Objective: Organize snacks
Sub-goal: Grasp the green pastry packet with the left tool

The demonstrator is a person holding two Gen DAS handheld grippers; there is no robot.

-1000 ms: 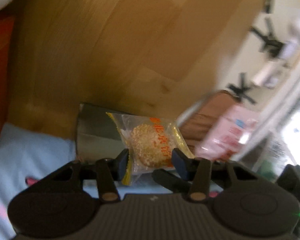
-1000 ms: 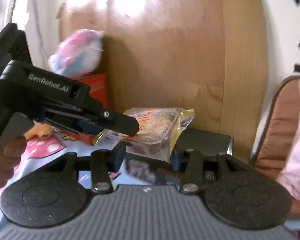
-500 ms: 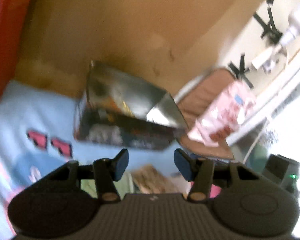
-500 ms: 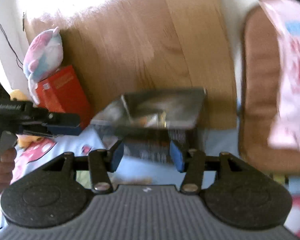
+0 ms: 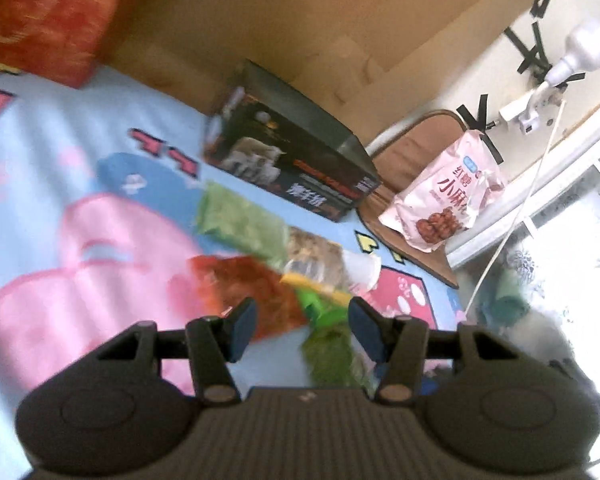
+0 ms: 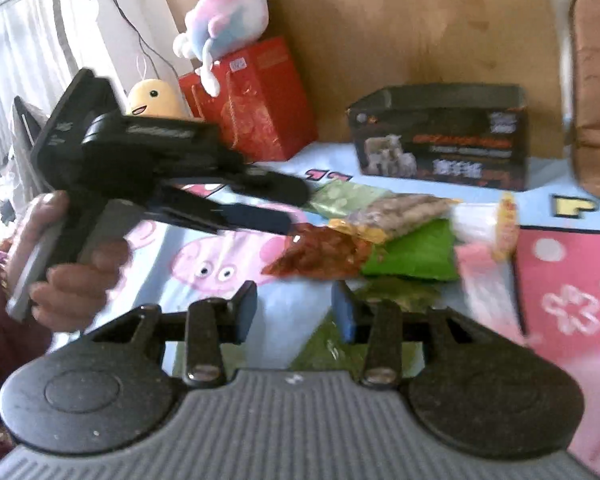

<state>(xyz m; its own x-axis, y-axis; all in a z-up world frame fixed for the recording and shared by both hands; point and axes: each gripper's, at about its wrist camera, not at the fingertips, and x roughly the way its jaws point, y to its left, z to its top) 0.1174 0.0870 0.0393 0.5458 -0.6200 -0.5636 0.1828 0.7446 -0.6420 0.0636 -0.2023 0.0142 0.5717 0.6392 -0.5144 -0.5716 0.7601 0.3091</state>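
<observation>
Several snack packets lie in a pile on the cartoon blanket: a red packet (image 5: 252, 284) (image 6: 324, 254), a pale green one (image 5: 240, 220) (image 6: 346, 196), a nut packet (image 5: 314, 254) (image 6: 404, 214) and a bright green one (image 6: 416, 256). A black open-top box (image 5: 296, 160) (image 6: 440, 136) stands behind them by the wooden board. My left gripper (image 5: 302, 330) is open and empty, just above the red packet; it also shows in the right wrist view (image 6: 296, 206). My right gripper (image 6: 294, 312) is open and empty, in front of the pile.
A red box (image 6: 256, 108) with plush toys (image 6: 224, 24) stands at the left by the board. A brown chair (image 5: 416, 160) holds a pink snack bag (image 5: 448, 200) on the right. A pink packet (image 6: 484, 284) lies at the pile's right.
The sesame snack packet held over the black box a second ago is gone from my left gripper. Both grippers have pulled back and down from the box to the pile of packets.
</observation>
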